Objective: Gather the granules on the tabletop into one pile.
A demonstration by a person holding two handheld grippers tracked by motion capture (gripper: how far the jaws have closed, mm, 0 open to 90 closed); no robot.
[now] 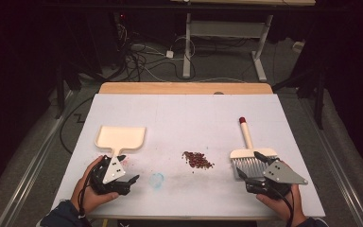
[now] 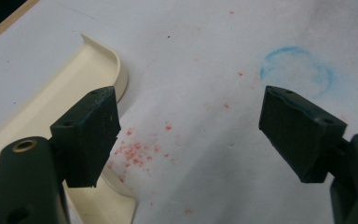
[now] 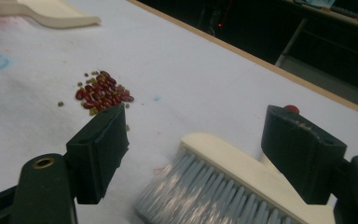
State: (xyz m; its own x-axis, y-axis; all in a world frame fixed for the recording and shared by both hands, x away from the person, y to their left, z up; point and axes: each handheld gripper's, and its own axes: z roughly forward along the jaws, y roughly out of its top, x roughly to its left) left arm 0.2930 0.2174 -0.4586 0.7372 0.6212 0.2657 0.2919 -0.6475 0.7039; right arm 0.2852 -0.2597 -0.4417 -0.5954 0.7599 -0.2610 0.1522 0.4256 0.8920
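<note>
I'm holding my right gripper wide open over the brush, bristles lying between unclenched jaws. My left gripper is gaping beside the dustpan; beans are lying between, nothing blocking.

No legible text, label, brand, number or sign is to be found on any surface. A blue ring mark is noted on the white table cover; it carries no lettering.
</note>
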